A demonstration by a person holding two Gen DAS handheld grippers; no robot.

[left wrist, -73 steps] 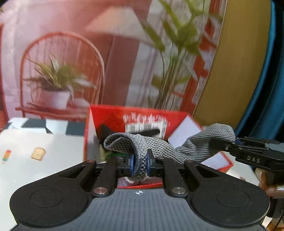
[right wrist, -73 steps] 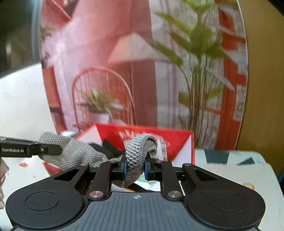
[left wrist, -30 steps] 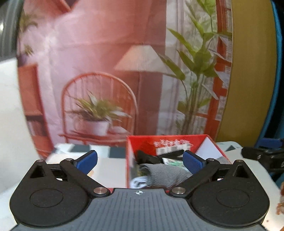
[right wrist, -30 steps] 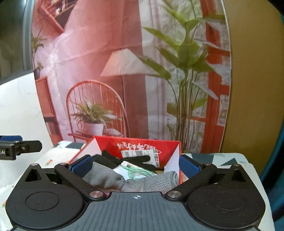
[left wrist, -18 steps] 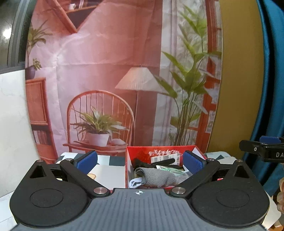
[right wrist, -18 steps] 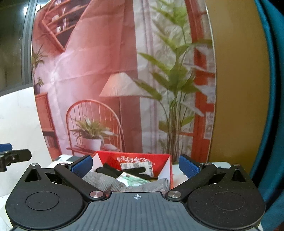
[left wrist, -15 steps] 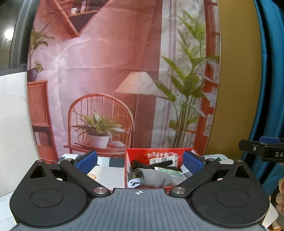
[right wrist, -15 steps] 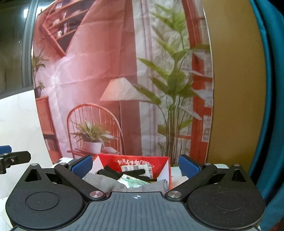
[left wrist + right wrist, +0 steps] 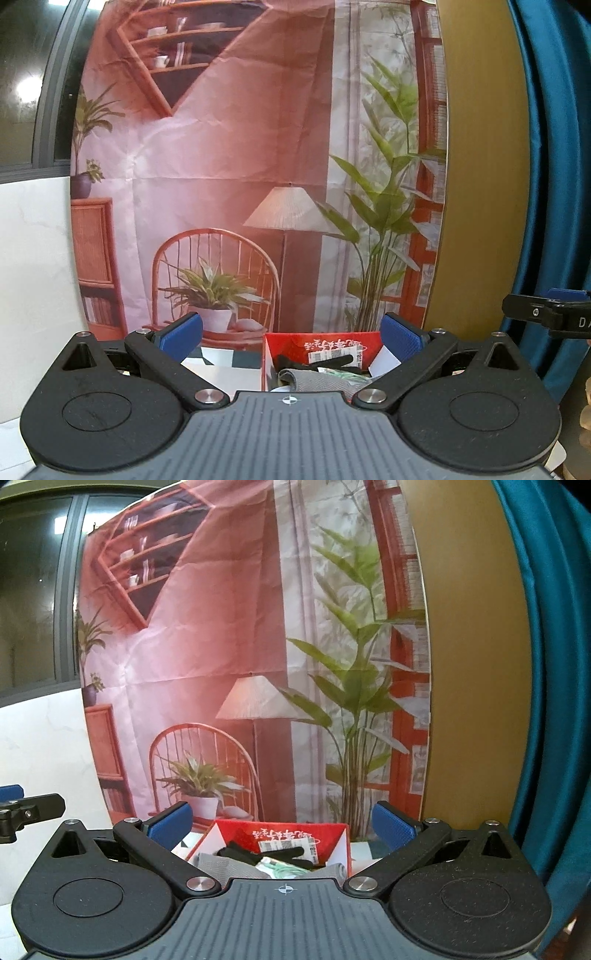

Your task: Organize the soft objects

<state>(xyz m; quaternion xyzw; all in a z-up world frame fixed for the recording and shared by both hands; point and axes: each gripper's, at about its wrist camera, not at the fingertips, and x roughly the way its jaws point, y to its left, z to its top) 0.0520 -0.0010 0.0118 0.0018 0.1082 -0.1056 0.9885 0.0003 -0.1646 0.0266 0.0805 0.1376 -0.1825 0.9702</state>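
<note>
The left claw (image 9: 291, 339) is spread wide with nothing between its blue pads (image 9: 181, 334), and the grey cloth (image 9: 314, 380) lies ahead of it and below, inside the red box (image 9: 321, 341), well apart from either finger. From the left wrist view the box sits right of centre in the gap, closer to the right pad than to the left one. The right claw (image 9: 280, 823) is likewise released, its pads (image 9: 391, 827) far apart and holding nothing, and the box (image 9: 295, 832) with the cloth (image 9: 229, 867) sits between them, low in the gap and partly hidden behind the claw's black body. The cloth is a grey knit with a coarse woven texture; it lies crumpled across the front of the box, one end rolled over into a thick fold at the left in the left wrist view, and in the right wrist view it stretches from the left side to the right side of the box. Behind it in the box lie a black item (image 9: 240, 851) and something pale green and white (image 9: 277, 866); what these are cannot be told. The box has a white label with a barcode on its inner back wall and stands on a white table (image 9: 221, 374). Behind hangs a printed backdrop (image 9: 221, 166) of a chair, a lamp and plants. In each view the other claw's tip shows at the edge.
</note>
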